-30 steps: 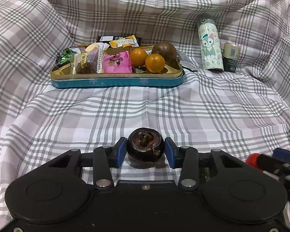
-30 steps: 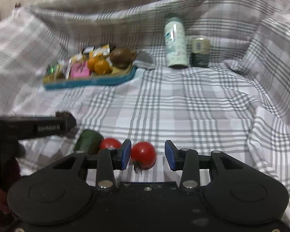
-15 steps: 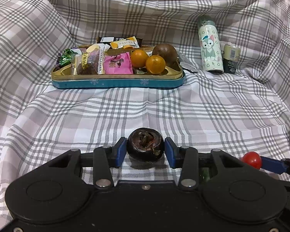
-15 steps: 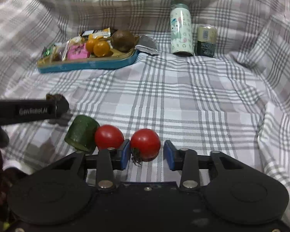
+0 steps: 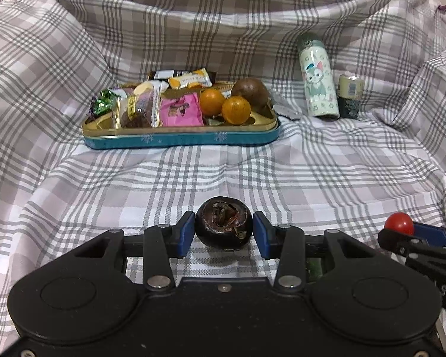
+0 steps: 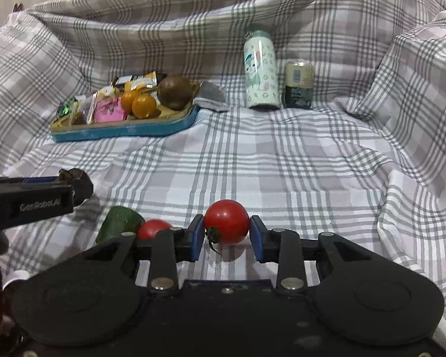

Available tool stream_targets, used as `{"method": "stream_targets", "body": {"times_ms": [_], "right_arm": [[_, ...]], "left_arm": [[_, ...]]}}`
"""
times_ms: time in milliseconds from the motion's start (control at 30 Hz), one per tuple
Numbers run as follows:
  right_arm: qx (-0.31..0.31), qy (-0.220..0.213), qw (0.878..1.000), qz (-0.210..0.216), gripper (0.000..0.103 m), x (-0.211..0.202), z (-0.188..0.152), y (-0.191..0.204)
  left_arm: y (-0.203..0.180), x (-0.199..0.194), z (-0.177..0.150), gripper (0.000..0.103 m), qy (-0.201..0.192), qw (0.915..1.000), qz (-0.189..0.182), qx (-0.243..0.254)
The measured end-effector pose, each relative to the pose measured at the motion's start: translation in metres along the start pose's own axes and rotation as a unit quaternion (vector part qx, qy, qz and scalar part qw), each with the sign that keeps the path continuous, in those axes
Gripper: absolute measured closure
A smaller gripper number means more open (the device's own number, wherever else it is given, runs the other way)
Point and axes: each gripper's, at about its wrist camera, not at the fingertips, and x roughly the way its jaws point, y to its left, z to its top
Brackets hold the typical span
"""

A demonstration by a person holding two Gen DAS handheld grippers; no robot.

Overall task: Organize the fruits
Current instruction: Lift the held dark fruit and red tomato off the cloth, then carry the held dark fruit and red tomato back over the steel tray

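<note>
My left gripper (image 5: 223,233) is shut on a dark, wrinkled round fruit (image 5: 223,227), held above the plaid cloth. Between the blue pads of my right gripper (image 6: 226,231) sits a red tomato (image 6: 226,221), gripped and lifted off the cloth. That tomato (image 5: 399,223) also shows at the right edge of the left wrist view. A second tomato (image 6: 153,228) and a green fruit (image 6: 119,226) lie on the cloth left of my right gripper. Far back stands a teal tray (image 5: 181,139) with two oranges (image 5: 224,106), a brown fruit (image 5: 249,92) and snack packets (image 5: 151,107).
A pale green cartoon bottle (image 5: 318,81) and a small can (image 5: 350,96) stand to the right of the tray. A grey packet (image 6: 212,95) lies by the tray's right end. Plaid cloth (image 5: 252,172) covers everything and rises in folds at the back and sides.
The right gripper has closed on the tomato and lifted it from the cloth. The left gripper has kept hold of the dark fruit and risen slightly toward the tray.
</note>
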Motion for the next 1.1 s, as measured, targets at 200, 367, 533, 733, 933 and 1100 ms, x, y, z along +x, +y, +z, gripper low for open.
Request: {"method": "stream_targets", "body": {"times_ms": [200,367,533,733,933,1100], "right_arm": [[0.026,-0.018,0.999,0.011,0.069,-0.016,0.000,-0.010],[0.042,-0.032,0.998,0.021,0.069,-0.038,-0.002,-0.015],[0.043,-0.030,0.998,0.035,0.069,-0.064,-0.022,-0.012],[0.008,-0.027,0.998,0.050,0.069,-0.093,-0.053,0.000],[-0.024,-0.030,0.996,0.075,0.069,-0.107,-0.075,0.013],[-0.029,-0.020,0.997,0.071,0.069,-0.100,-0.078,0.016]], "left_arm": [[-0.001,-0.028,0.001,0.052,-0.025,0.9996,-0.006,0.006],[0.003,-0.061,-0.008,0.052,-0.028,0.9992,-0.023,-0.013],[0.003,-0.094,-0.030,0.052,-0.020,0.9995,-0.023,0.007],[0.006,-0.120,-0.063,0.052,-0.005,0.9993,-0.027,0.025],[0.010,-0.136,-0.077,0.052,-0.014,0.9977,-0.065,0.011],[0.000,-0.128,-0.079,0.052,-0.007,0.9965,-0.080,0.022]]}}
